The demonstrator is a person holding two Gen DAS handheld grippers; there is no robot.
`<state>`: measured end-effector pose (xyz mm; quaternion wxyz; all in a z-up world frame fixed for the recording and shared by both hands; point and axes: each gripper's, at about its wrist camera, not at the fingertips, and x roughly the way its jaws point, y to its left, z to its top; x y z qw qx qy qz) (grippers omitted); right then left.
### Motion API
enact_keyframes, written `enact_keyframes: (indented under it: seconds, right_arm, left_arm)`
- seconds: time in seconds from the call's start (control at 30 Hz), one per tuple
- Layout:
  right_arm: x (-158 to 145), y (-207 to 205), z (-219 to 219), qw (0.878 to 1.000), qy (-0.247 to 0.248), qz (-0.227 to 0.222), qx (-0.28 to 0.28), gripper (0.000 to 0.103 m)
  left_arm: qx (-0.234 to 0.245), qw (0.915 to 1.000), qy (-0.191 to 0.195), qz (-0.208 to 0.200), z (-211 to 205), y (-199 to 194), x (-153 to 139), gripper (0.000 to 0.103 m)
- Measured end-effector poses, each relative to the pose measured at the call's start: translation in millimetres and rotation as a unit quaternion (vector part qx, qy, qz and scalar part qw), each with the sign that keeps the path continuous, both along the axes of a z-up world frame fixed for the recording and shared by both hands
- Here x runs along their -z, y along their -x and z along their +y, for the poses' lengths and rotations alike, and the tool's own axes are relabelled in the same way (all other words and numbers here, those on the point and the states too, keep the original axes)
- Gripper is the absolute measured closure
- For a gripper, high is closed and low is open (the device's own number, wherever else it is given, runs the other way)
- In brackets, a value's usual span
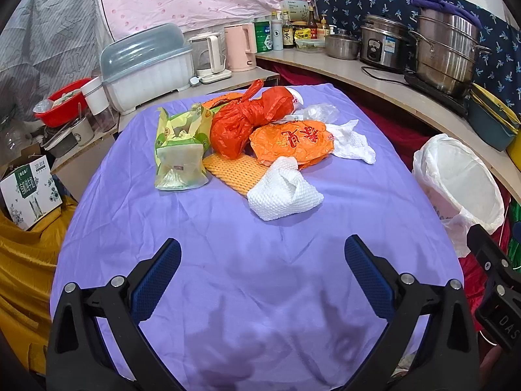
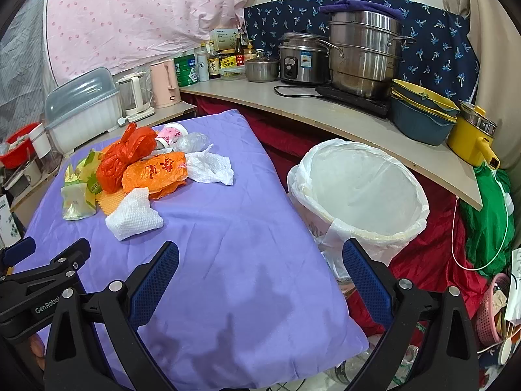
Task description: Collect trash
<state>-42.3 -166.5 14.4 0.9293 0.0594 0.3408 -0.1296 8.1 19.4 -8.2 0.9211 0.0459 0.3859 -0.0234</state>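
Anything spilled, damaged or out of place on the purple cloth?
Only the trash pile at the cloth's far end looks out of place: crumpled tissues, orange bags and wrappers heaped together. Nothing looks spilled or damaged. The lined bin stands upright beside the table.

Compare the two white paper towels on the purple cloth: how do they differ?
The near paper towel is folded into a compact, puffed wedge; the far paper towel lies looser and crumpled, with ragged edges. The near one sits at the front of the pile, against the yellow foam net; the far one lies beside the orange printed bag, closer to the lined bin. Both are white and embossed.
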Motion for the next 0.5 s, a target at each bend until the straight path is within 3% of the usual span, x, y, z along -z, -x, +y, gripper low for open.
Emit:
enact_keyframes:
  seconds: [0.5]
  right_arm:
    - [-1.2,-0.6,-2.7,1.000,0.000,0.001,0.002,0.007]
  left_arm:
    - [0.002,1.0000,0.003,0.002,0.5,-2.1,-0.4,0.007]
